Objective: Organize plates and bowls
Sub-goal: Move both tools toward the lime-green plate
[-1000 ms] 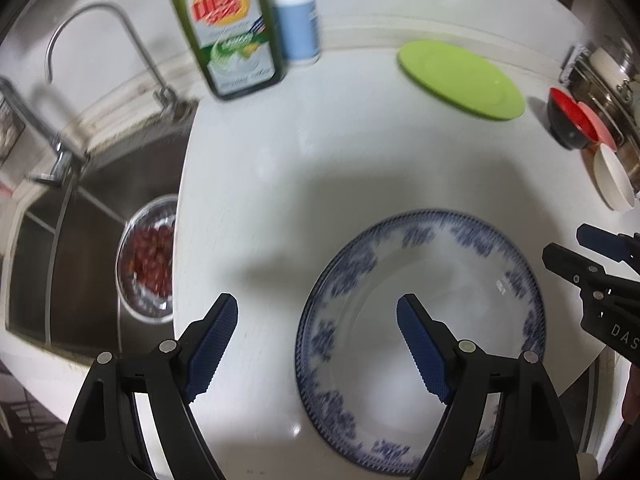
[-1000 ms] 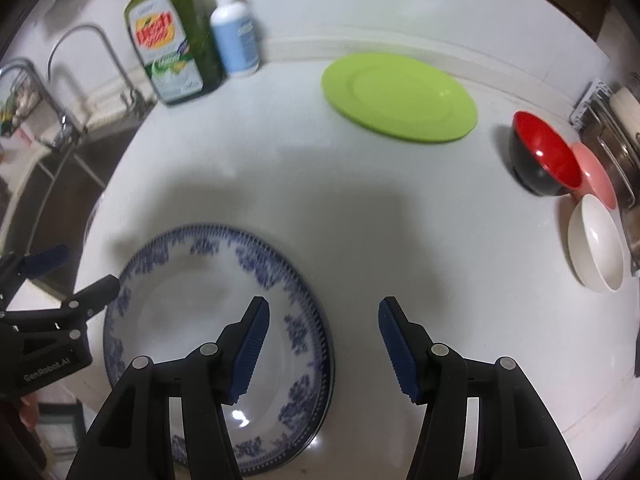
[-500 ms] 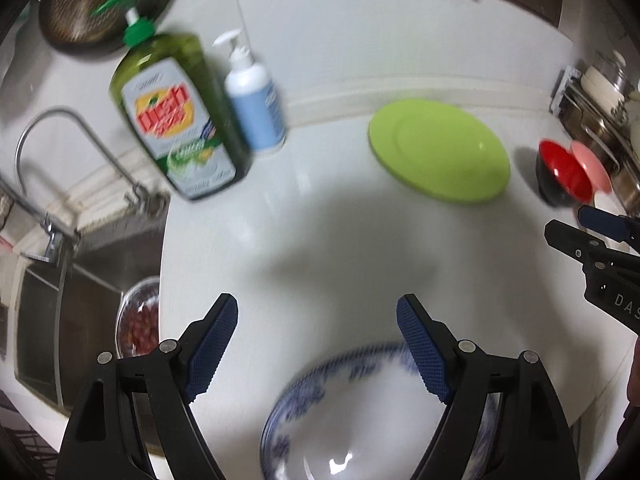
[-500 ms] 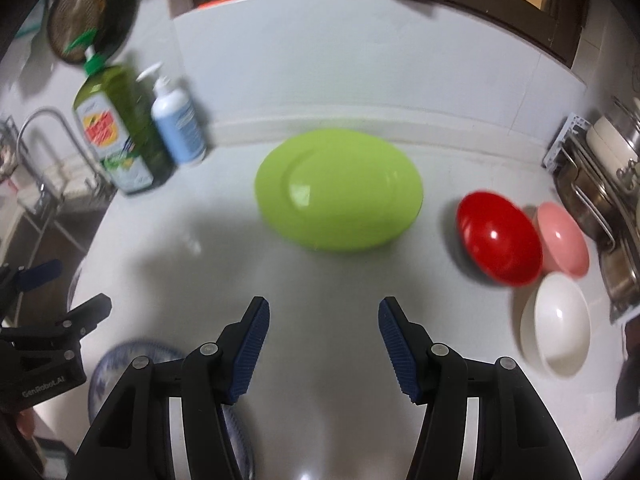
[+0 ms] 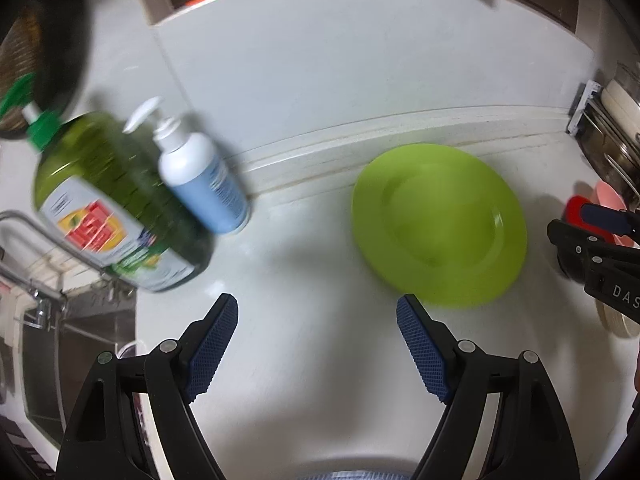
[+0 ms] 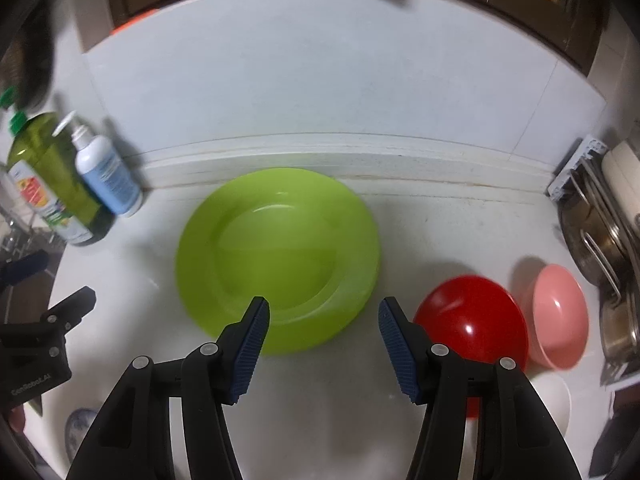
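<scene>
A lime-green plate (image 6: 278, 260) lies flat on the white counter near the back ledge; the left wrist view shows the same green plate (image 5: 438, 222) to the right. My right gripper (image 6: 322, 312) hovers open over its near rim, empty. My left gripper (image 5: 316, 312) is open and empty above bare counter left of the plate. A red bowl (image 6: 474, 326), a pink bowl (image 6: 558, 314) and a white bowl (image 6: 554, 400) cluster at the right. The blue-patterned plate (image 6: 78, 428) shows only as a sliver at the lower left.
A green dish-soap bottle (image 5: 114, 204) and a white-blue pump bottle (image 5: 202, 176) stand at the back left. The sink (image 5: 76, 344) lies left of the counter. Steel pots and a rack (image 6: 600, 236) crowd the right edge. The wall ledge (image 6: 360, 160) runs behind the green plate.
Both grippers moved forward from above the blue-patterned plate toward the green plate, which now looms larger. The patterned plate slipped almost out of view. Both jaws stayed open.
</scene>
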Tool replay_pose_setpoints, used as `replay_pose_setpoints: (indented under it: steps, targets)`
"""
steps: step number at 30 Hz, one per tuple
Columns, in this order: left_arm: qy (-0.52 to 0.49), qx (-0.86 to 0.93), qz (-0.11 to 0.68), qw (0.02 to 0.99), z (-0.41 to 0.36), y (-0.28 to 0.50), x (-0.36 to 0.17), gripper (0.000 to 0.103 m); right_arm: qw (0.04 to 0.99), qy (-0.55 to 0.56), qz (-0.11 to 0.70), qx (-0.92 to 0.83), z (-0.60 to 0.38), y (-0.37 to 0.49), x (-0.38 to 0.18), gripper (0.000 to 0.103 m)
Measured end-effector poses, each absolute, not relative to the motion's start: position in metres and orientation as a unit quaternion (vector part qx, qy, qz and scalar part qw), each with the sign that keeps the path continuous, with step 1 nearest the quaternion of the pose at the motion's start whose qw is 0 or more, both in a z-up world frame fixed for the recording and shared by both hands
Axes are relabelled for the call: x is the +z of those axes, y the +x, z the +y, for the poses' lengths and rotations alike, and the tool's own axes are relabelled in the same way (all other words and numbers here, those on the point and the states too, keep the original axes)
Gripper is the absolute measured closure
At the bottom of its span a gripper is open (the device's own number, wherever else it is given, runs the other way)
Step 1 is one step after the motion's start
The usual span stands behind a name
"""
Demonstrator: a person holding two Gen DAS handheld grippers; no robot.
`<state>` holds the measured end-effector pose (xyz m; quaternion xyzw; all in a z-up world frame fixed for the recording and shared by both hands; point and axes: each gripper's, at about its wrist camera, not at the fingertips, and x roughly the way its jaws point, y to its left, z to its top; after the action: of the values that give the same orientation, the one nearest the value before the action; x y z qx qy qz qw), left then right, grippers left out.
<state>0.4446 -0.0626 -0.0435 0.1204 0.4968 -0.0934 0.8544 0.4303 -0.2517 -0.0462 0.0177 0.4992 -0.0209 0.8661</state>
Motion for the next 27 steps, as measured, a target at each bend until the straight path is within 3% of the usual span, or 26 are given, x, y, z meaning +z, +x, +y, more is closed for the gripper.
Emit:
replay_pose_setpoints:
  steps: [17, 23, 27]
  targets:
    - [0.099, -0.104, 0.567, 0.811, -0.108, 0.551, -0.111, 0.026, 0.814, 0.033, 0.579, -0.014, -0.291, 0.526, -0.118, 0.045]
    - [0.091, -0.111, 0.589, 0.795, -0.116, 0.571, -0.128, 0.031, 0.795, 0.047, 0.605, -0.009, -0.3, 0.536, -0.138, 0.047]
    - [0.095, -0.114, 0.6, 0.787, -0.12, 0.579, -0.139, 0.039, 0.786, 0.056, 0.616, -0.003, -0.301, 0.539, -0.147, 0.054]
